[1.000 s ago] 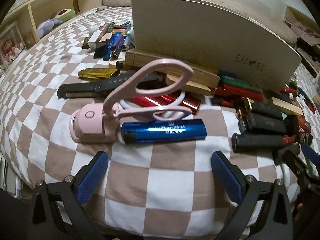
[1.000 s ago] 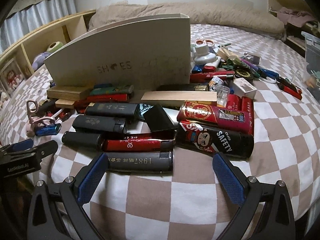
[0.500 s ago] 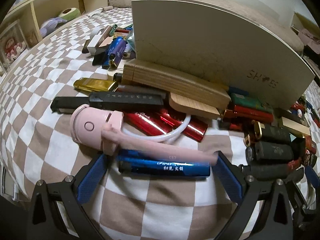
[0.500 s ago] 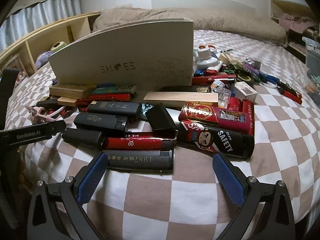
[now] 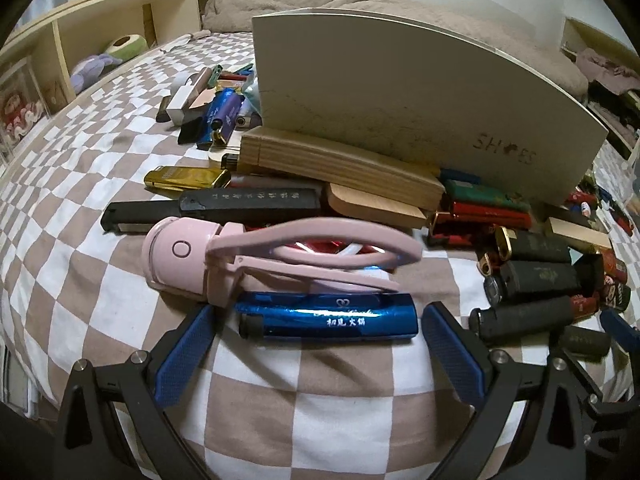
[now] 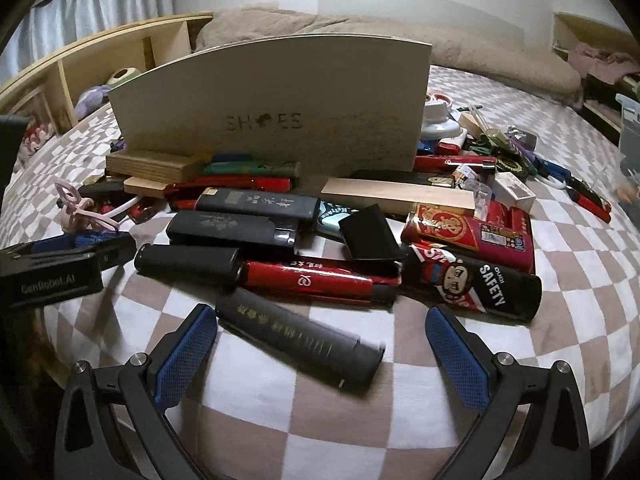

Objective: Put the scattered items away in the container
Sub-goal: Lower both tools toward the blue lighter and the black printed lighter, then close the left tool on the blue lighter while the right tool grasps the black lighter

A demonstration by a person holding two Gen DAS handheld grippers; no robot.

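Observation:
In the left wrist view, my left gripper (image 5: 316, 344) is open with a shiny blue lighter (image 5: 328, 316) lying between its fingertips; a pink eyelash curler (image 5: 256, 260) rests just beyond it. In the right wrist view, my right gripper (image 6: 320, 344) is open around a long black lighter (image 6: 298, 340) lying slanted between its blue pads. The white box marked SHOES (image 6: 276, 112) stands behind the pile; it also shows in the left wrist view (image 5: 400, 88).
Many lighters and small boxes lie on the checked bedspread (image 6: 360, 420): black lighters (image 6: 232, 228), a red lighter (image 6: 316, 280), red cans (image 6: 468, 228), a black SAFETY can (image 6: 480, 288), wooden blocks (image 5: 340, 164). A wooden shelf (image 5: 100, 28) runs along the left. The left gripper body (image 6: 52, 268) shows at left.
Both grippers have moved forward and down. The blue lighter now lies between the left fingertips; the black lighter has turned slantwise between the right pads. The pink curler has shifted.

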